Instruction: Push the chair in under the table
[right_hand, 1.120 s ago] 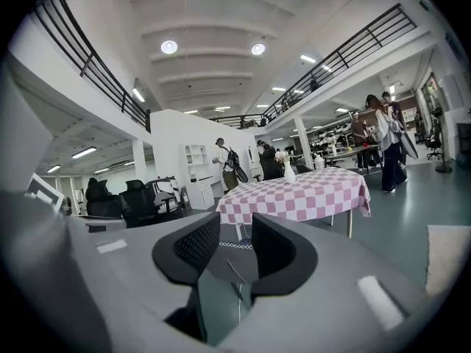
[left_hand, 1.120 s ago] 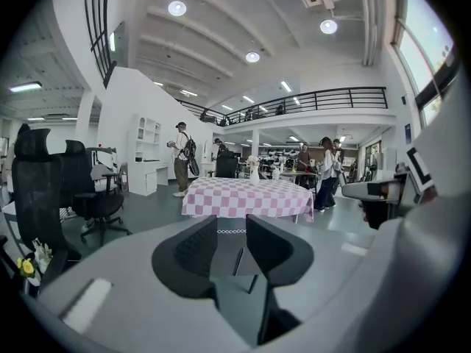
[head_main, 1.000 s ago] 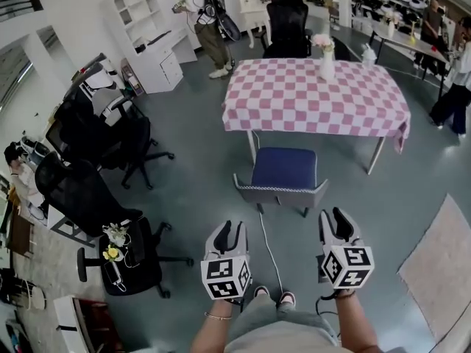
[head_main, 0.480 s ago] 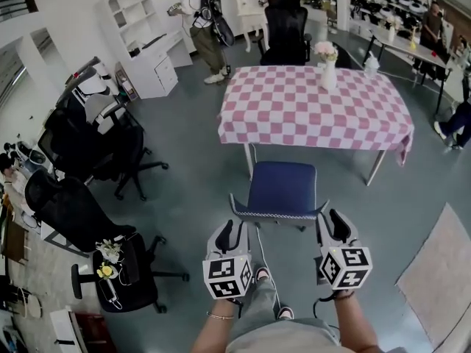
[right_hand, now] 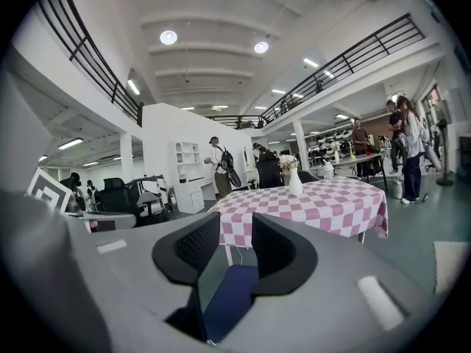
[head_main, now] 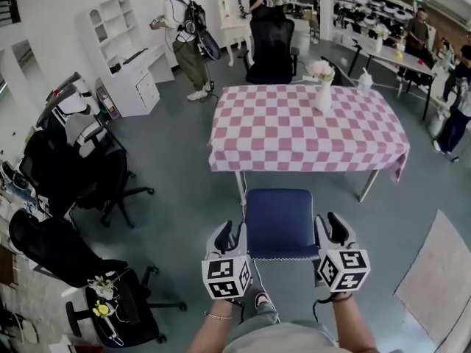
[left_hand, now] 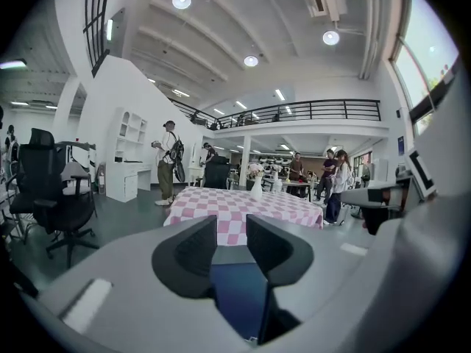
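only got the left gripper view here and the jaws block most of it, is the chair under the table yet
observer: no, head view shows the chair with its whole blue seat out in front of the table and its checked cloth
operator: right gripper on the chair too
observer: right gripper is beside the chair's right rear corner, left gripper beside the left one, contact unclear
operator: lined up
observer: off centre, seat sits close to the left near leg, well clear of the right near leg
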Motion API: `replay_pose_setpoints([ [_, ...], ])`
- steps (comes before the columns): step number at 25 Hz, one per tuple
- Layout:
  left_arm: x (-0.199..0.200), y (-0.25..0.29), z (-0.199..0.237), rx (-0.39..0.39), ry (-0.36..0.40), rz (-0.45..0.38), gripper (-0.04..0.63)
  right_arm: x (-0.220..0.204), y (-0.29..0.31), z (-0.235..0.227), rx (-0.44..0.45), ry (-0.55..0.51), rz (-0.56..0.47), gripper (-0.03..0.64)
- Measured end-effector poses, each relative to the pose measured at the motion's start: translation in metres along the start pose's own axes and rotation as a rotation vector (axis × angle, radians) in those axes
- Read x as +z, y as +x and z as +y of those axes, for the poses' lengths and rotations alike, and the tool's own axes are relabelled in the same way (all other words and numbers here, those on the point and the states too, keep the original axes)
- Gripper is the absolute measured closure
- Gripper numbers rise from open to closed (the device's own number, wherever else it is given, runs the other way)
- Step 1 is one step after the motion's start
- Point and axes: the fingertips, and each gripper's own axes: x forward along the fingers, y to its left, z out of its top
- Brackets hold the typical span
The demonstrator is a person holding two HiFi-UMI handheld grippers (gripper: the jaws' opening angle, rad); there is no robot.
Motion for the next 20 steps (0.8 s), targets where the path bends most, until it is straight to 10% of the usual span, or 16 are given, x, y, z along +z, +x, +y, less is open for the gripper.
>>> replay_pose_setpoints([
  [20,-0.026,0.032,-0.019,-0.089,0.013,0.089,0.471,-0.015,0.028,-0.017,0.038,-0.054,0.091,0.497],
])
